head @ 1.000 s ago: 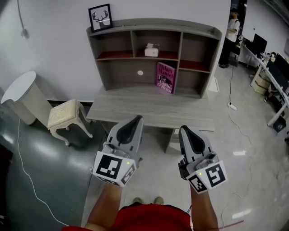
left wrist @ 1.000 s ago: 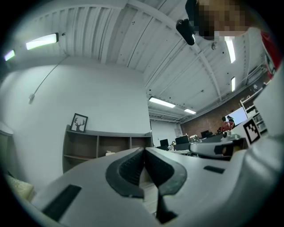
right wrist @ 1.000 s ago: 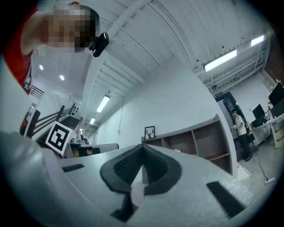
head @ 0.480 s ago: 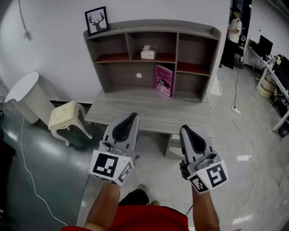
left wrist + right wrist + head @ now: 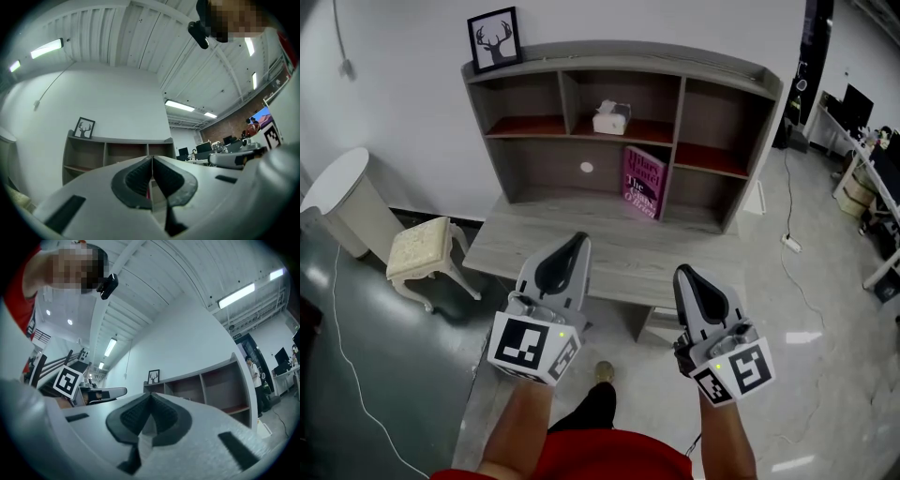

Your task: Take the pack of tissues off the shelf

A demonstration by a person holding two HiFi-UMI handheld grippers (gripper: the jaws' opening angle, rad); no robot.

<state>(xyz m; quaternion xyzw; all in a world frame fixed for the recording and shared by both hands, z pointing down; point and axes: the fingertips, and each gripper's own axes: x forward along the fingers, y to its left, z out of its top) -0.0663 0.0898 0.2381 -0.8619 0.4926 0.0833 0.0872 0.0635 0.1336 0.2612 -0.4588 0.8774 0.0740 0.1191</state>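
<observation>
Bright, even indoor light came from ceiling strip lights (image 5: pixel 47 48), 10 o'clock in the left gripper view. Floor (image 5: pixel 834 300) had glare patches at 4 o'clock. Shelf (image 5: pixel 619 56) recesses were shadowed. Both gripper views were fisheye-bent, dark-cornered, soft up close.
</observation>
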